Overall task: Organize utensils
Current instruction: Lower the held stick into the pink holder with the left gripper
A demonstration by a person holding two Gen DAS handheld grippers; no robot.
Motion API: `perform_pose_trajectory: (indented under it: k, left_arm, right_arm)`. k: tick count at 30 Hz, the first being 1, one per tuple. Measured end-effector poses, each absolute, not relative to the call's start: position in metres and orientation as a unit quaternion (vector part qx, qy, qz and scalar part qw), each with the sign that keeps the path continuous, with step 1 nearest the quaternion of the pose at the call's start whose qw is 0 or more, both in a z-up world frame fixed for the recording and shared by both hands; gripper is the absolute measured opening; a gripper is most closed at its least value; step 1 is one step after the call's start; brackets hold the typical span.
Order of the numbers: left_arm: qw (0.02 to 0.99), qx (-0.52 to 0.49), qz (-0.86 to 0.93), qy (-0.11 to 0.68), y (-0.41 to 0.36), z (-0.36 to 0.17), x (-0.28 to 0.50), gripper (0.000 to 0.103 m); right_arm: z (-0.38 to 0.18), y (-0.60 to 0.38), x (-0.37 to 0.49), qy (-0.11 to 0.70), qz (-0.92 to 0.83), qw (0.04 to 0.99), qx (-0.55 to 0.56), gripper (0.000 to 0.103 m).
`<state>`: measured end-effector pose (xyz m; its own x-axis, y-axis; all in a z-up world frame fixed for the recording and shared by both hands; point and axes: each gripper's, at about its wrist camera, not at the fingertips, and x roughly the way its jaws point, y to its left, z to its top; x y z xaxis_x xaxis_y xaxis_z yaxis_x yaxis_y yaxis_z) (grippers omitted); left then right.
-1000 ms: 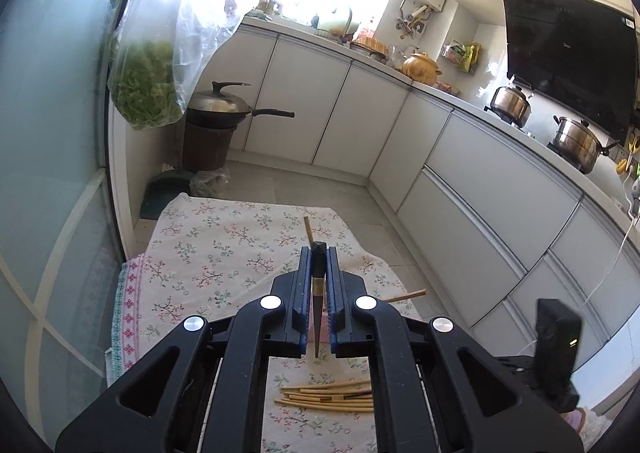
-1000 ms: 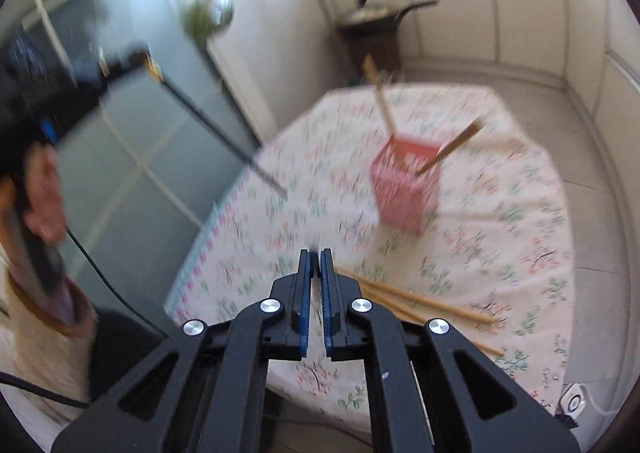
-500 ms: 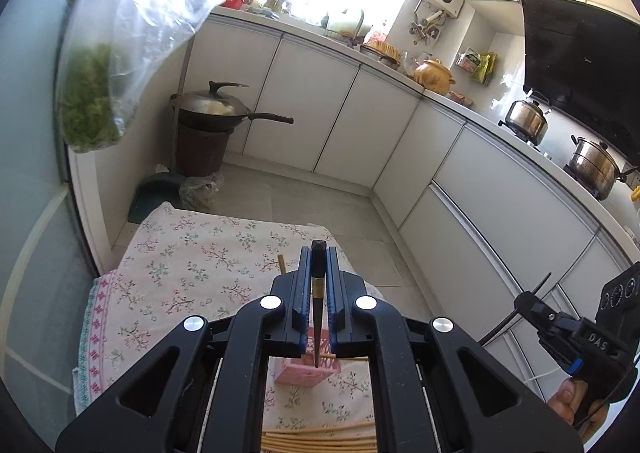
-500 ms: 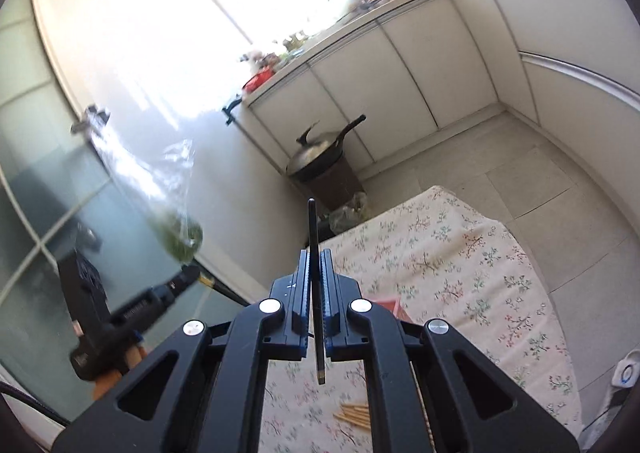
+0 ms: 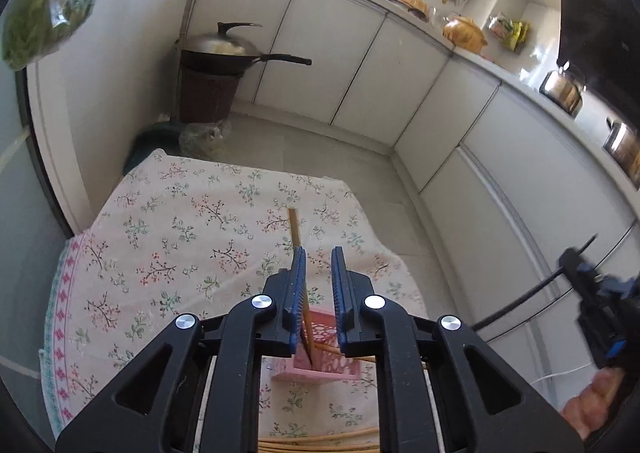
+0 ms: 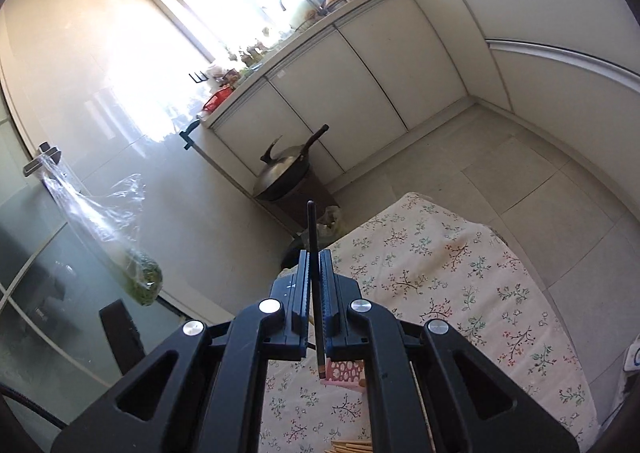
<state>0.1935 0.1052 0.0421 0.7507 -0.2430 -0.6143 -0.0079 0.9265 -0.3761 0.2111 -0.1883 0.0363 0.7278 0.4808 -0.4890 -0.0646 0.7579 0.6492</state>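
I count one pink basket point(image 5: 320, 363), two wooden chopsticks point(image 5: 296, 231) standing in it, one dark chopstick point(image 6: 314, 253), one wok point(image 5: 224, 51), and an unclear number of chopsticks in one loose pile point(image 5: 320, 441).

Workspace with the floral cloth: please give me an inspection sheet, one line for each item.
Surface: floral tablecloth covers the table, wrinkled at the edges.
Job's things: pink holder stands on the cloth with a wooden chopstick leaning in it; loose chopsticks lie at the near edge.
Clutter: nothing seen on the cloth.
Grippers: left gripper is opening, nothing pinched between its pads; right gripper is shut on a dark chopstick.
Cables: a dark cable runs beside the right hand's device; a white cable lies below.
Surroundings: covered wok on a stand, white cabinets, hanging bag of greens.
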Motion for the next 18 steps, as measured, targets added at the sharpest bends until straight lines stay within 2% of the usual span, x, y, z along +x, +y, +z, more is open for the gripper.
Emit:
perform_pose_trajectory:
  k: [6,14,18]
  left_arm:
    - [0.928,-0.234,-0.045,0.287,0.140,0.081,0.168,0.026]
    - [0.918,-0.246,-0.042,0.307,0.153,0.073,0.172,0.026]
    - [0.917,-0.237,-0.057,0.317,0.144,0.070,0.173,0.026]
  right_arm:
    - [0.026,-0.177,0.220,0.343,0.127,0.881,0.299,0.005]
    - [0.005,-0.154,0.237,0.355,0.099,0.884,0.289,0.006]
    - [-0.010,-0.145,0.245,0.363,0.123,0.876,0.294,0.015]
